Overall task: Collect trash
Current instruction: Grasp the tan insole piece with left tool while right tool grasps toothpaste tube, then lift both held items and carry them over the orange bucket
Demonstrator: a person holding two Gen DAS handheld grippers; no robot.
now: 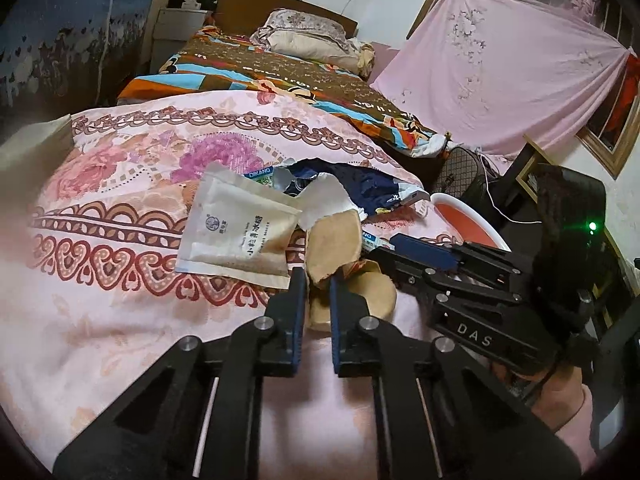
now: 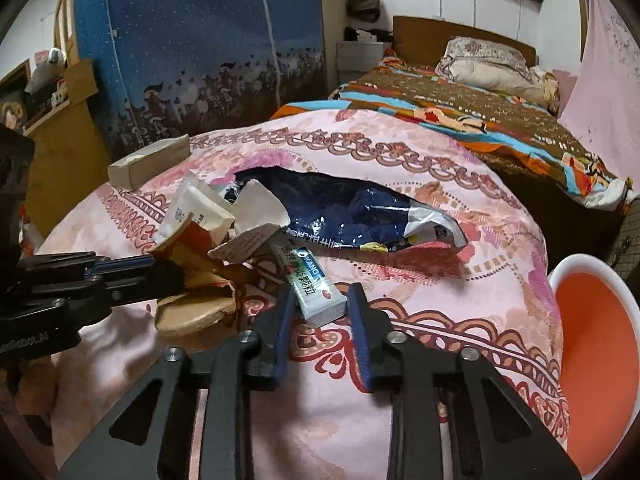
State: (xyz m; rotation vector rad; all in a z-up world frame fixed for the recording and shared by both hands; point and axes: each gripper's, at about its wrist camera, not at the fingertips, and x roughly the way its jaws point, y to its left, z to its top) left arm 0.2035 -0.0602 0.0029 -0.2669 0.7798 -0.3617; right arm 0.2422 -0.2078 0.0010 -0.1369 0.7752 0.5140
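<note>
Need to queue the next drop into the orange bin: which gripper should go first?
Probably right. The right gripper straddles the white sachet, and the orange bin sits on its side. The left gripper is shut on torn brown paper, farther from the bin.

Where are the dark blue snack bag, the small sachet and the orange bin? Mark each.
dark blue snack bag [image 2: 340, 208]: right wrist view, on its crinkled middle.
small sachet [image 2: 316, 292]: right wrist view, on its printed face.
orange bin [image 2: 600, 320]: right wrist view, on its inner wall.

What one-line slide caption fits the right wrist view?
Open right gripper straddles a white sachet on the floral bedspread, beside an orange bin.
</note>
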